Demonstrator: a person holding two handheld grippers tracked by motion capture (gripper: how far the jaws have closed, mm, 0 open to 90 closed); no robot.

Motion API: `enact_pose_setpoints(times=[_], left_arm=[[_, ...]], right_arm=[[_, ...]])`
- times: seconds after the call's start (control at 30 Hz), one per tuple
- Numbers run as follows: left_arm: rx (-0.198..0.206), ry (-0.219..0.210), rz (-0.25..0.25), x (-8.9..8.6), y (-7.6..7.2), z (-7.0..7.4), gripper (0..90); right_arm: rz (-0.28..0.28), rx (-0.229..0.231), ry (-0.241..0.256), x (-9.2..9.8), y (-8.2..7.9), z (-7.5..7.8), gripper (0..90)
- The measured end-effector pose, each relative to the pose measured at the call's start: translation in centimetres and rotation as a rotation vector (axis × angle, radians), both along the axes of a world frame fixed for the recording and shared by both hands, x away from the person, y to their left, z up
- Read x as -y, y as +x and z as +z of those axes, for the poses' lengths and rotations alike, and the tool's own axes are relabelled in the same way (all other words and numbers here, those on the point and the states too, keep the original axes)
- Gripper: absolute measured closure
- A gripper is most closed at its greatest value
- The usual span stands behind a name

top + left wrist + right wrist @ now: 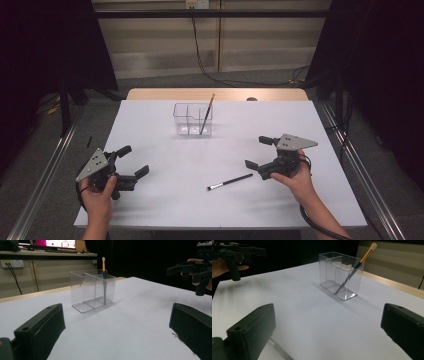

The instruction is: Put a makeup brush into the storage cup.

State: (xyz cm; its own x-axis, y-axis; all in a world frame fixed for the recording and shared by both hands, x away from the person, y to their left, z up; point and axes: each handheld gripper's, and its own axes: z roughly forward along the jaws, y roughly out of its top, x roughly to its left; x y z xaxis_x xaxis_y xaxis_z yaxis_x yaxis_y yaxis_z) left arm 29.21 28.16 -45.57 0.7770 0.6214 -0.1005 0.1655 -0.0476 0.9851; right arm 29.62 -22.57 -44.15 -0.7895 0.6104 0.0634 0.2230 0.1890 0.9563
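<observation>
Near the bench's [150, 210] front edge, right of its middle, a brush [230, 182] lies flat, bristles toward the left; the right hand-held gripper [255, 151] hangs just beside its handle end with jaws wide, holding nothing; the left hand-held gripper [134, 160], near the left edge, is likewise wide and empty. The brush looks light, thin and stiff, likely to roll or slip; a pinch across mid-handle seems best. Toward the far edge stands a clear holder [193, 120] with 1 brush [206, 113] leaning in its right compartment.
</observation>
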Motion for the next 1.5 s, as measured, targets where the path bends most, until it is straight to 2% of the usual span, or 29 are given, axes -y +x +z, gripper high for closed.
enact_pose_setpoints(times=[0.23,0.5,0.63,1.0,1.2,1.3,1.5], left_arm=[[0.004,0.006,0.000,-0.1,0.1,0.0,0.0],[0.003,0.001,-0.001,-0.1,0.0,0.0,0.0],[0.003,0.003,-0.001,-0.1,0.0,0.0,0.0],[-0.002,0.021,-0.007,0.1,0.1,0.0,0.0],[-0.006,0.021,-0.005,0.1,0.1,0.0,0.0],[-0.003,0.018,-0.006,0.1,0.1,0.0,0.0],[-0.008,0.014,-0.005,0.1,0.1,-0.1,0.0]], right_arm=[[0.031,-0.010,-0.005,-1.2,0.5,-0.1,0.0],[0.075,-0.028,-0.046,-2.2,0.9,-0.1,0.0],[0.096,-0.053,-0.074,-2.4,1.1,0.0,0.0],[0.167,-0.126,-0.221,-3.3,1.6,0.1,0.4],[0.213,-0.155,-0.366,-4.1,1.9,0.1,1.1],[0.231,-0.163,-0.415,-4.5,2.0,0.2,1.7],[0.255,-0.194,-0.466,-4.7,2.3,0.3,2.0]])
